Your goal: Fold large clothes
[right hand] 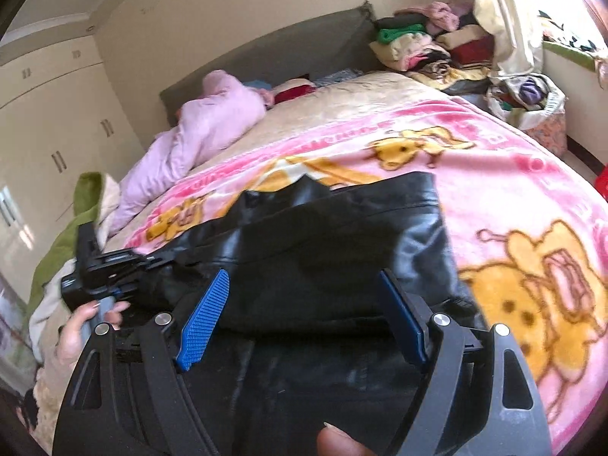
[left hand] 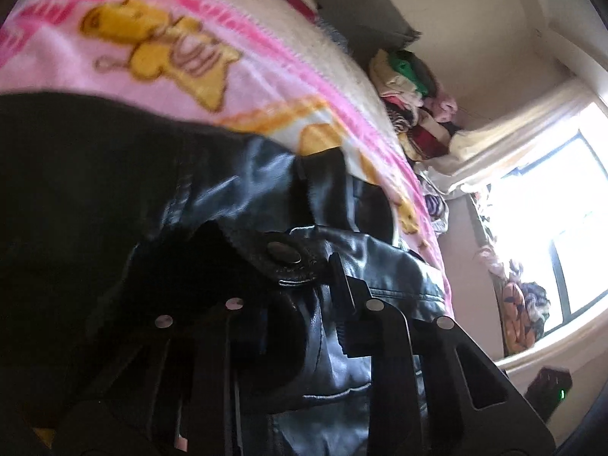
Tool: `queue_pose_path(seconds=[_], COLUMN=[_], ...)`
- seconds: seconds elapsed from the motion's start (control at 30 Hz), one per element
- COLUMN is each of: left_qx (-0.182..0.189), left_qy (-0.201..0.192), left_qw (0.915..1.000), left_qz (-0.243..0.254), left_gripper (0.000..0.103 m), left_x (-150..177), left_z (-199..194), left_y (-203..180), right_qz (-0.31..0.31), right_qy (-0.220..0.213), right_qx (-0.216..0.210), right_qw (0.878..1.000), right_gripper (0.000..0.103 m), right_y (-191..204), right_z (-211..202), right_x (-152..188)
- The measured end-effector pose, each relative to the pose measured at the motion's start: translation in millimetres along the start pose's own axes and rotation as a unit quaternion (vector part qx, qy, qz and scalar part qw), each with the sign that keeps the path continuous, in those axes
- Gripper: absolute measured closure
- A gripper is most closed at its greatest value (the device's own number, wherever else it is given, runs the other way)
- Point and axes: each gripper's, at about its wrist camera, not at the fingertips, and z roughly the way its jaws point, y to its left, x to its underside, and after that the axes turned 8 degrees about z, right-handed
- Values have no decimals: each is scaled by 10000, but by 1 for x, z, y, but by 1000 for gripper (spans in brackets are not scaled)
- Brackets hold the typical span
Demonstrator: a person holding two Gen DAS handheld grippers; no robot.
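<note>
A pink cartoon blanket [right hand: 494, 174] fills the frame's upper and right parts, and the black leather jacket [right hand: 323, 250] lies on it at centre. The right gripper [right hand: 304, 315] gapes wide above the jacket, lower centre. At lower left, the left gripper [left hand: 304, 296] pinches jacket leather.

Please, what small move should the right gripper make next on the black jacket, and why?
Probably lower the right gripper and close it on the black leather jacket: its blue pads stand open above the jacket, while the left gripper already pinches the other edge.
</note>
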Motion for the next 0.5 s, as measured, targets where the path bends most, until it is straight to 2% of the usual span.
queue_pose_path(seconds=[0.2, 0.37, 0.5], left_qx=[182, -157, -279], left_qy=[-496, -392, -294], left_qw=[9978, 9976, 9976], left_qz=[400, 549, 564], left_gripper=[87, 87, 87], left_x=[-4, -4, -3], left_z=[-39, -34, -27], left_y=[-26, -26, -22], right_qz=[127, 129, 79], right_qy=[-47, 70, 215], right_qx=[325, 491, 575], right_qw=[9994, 9987, 9981], right_gripper=[25, 27, 32], right_y=[-14, -19, -20], right_z=[15, 40, 66], right_x=[-24, -40, -47])
